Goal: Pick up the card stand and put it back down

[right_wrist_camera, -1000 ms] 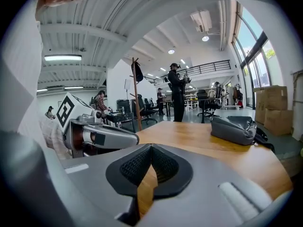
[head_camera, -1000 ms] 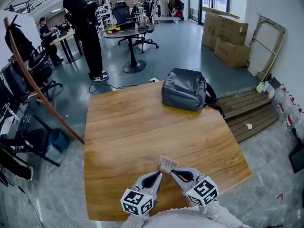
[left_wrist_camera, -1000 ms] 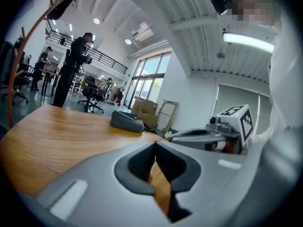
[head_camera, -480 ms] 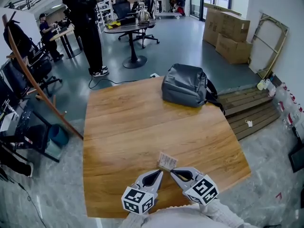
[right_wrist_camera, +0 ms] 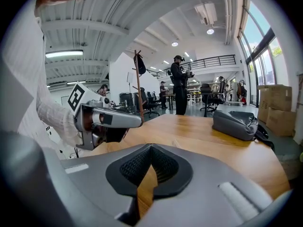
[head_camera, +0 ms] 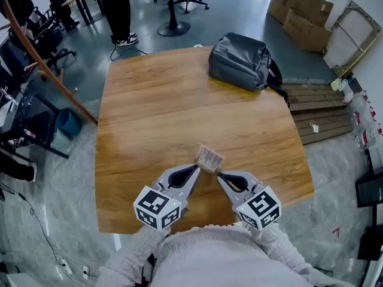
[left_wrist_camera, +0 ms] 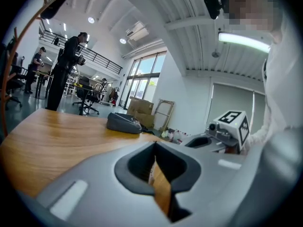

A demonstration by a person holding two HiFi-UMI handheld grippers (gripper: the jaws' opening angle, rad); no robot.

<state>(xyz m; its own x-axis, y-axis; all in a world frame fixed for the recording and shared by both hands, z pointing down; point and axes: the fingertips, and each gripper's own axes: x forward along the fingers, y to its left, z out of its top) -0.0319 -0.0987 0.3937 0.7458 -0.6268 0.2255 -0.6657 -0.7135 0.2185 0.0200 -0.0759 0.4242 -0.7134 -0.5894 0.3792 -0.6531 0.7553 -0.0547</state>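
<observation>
Wooden table [head_camera: 149, 112] fills the view, with a grey bag [head_camera: 242, 61] at its far edge. Well apart from the bag, toward the person, stands the card stand [head_camera: 210, 157]. Farther still from the bag, the left claw [head_camera: 195, 170] and right claw [head_camera: 220, 177] point at it, both closed and empty. It looks light and easily tipped, and its card probably bends; a pinch low at its base seems safest.

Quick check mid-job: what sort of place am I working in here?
Probably an open-plan office or workshop floor: black wheeled office chairs beside a dark round pedestal table, brown cardboard boxes stacked by the wall, and a railed mezzanine overhead.
</observation>
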